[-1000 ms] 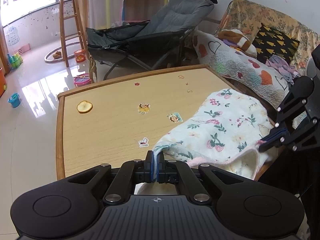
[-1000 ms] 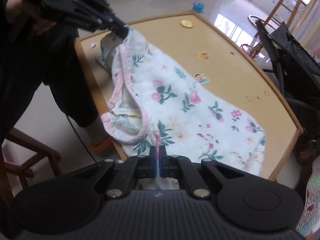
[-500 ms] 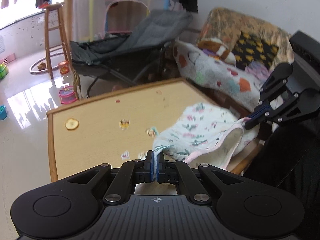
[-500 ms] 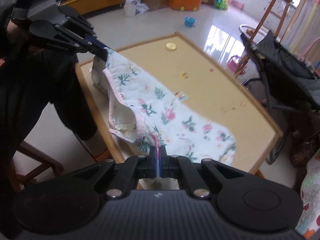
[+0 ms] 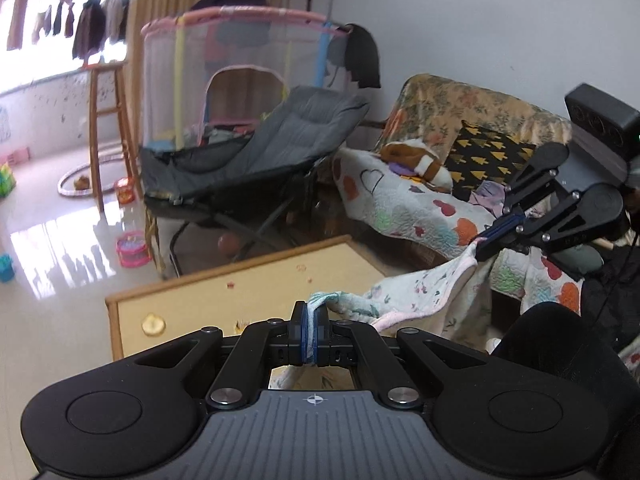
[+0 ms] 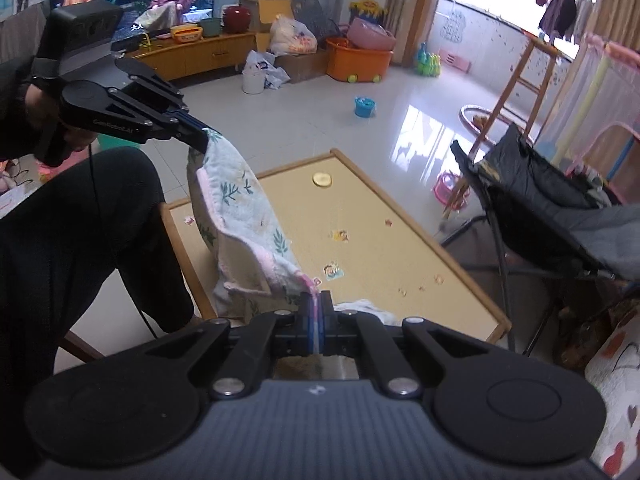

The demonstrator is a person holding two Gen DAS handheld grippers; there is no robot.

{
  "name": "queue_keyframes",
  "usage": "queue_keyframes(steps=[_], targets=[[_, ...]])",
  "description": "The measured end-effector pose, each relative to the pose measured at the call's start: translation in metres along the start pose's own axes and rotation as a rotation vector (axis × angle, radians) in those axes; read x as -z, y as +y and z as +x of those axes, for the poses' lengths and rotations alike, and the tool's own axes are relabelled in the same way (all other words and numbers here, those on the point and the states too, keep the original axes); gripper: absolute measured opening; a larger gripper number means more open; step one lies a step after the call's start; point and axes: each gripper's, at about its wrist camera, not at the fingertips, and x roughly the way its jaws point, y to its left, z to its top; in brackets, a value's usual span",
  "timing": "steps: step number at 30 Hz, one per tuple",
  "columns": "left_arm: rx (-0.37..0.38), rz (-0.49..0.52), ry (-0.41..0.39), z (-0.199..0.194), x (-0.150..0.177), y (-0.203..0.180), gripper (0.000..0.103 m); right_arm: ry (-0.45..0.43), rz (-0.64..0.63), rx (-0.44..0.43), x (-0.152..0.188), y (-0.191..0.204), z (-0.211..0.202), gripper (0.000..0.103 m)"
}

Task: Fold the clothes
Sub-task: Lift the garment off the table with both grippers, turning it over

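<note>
Floral cotton, pale with a pink binding along its edge, is what hangs between the two tools: a small quilted child's garment [image 6: 240, 232] slung in the air over the near end of the light wooden table [image 6: 384, 216]. The left gripper [image 5: 310, 334] has its jaws pressed together on one corner of the cloth, and the right gripper [image 6: 317, 322] pinches the pink-trimmed edge at the other end in just the same way.

From the left jaws the garment runs off to the right and upward toward the right jaws, so its long axis lies along the line from one pinch to the other, sagging in the middle. Below that line the loose part drapes down; whether its lowest fold touches the table edge I cannot tell, as the tool bodies hide it.

Neither hand is nearer the work, since each holds an end. To my eye, what matters next is that the tabletop lies forward of and beneath both jaws, so the cloth would need carrying out over it and lowering flat before any fold.
</note>
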Motion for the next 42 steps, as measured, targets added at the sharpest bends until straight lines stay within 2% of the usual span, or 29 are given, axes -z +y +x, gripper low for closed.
queue_keyframes(steps=[14, 20, 33, 42], targets=[[0.035, 0.084, -0.084, -0.064, -0.027, -0.039, 0.002, -0.036, -0.027, -0.006, -0.002, 0.016, -0.038, 0.003], [0.025, 0.082, -0.136, -0.093, -0.031, -0.055, 0.002, -0.083, -0.033, 0.015, -0.006, 0.023, -0.058, 0.003], [0.016, 0.098, -0.185, -0.146, -0.016, -0.092, 0.002, -0.119, -0.078, 0.030, -0.003, 0.062, -0.090, 0.003], [-0.003, 0.075, -0.155, -0.153, 0.000, -0.093, 0.002, -0.120, -0.061, 0.013, 0.000, 0.064, -0.076, 0.003]])
